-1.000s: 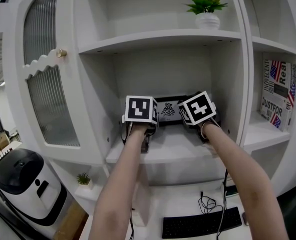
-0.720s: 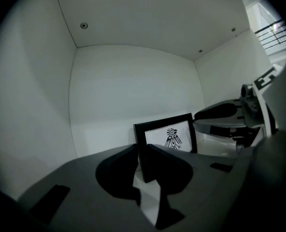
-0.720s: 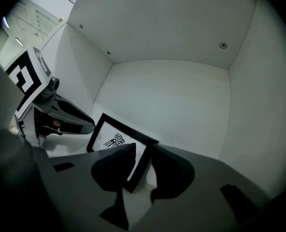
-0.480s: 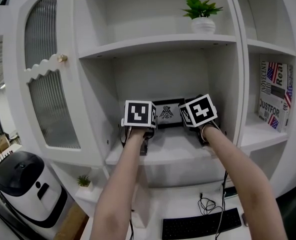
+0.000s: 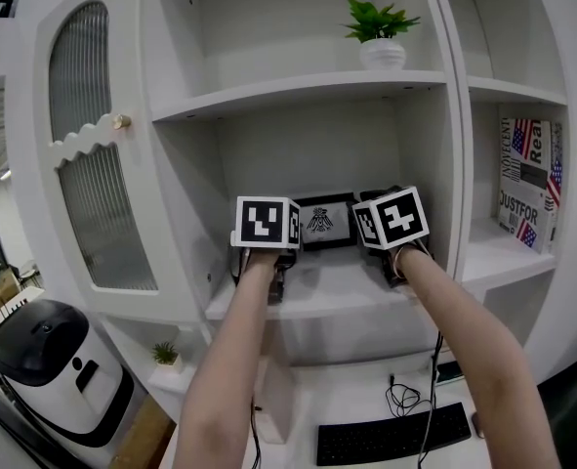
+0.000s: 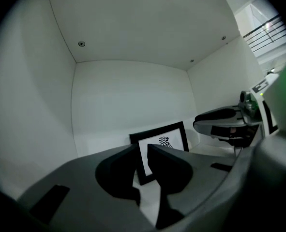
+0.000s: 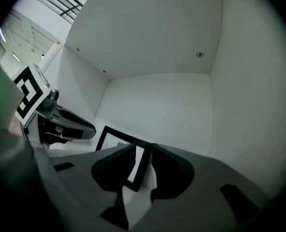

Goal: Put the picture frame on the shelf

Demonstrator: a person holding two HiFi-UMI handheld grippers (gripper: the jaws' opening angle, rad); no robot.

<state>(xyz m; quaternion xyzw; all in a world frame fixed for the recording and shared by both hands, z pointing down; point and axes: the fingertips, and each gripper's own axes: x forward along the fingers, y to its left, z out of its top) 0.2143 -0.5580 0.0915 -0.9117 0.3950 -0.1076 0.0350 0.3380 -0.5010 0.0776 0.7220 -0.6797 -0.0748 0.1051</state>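
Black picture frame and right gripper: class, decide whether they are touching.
Cannot tell. In the right gripper view the black picture frame reaches between the jaws of the right gripper; neither contact nor gap shows plainly.

- The right gripper [image 7: 143,151] fills the lower foreground, its two dark fingers [image 7: 111,170] close together.
- The right edge of the picture frame [image 7: 112,139] stands between the fingers, its black border filling the gap between them.
- The rest of the frame, with white mat and a small dark emblem, runs off left of the fingers.
- Further left, the left gripper [image 7: 80,125] and its marker cube [image 7: 29,88].
- Beyond the fingertips, the white back wall [image 7: 157,105].
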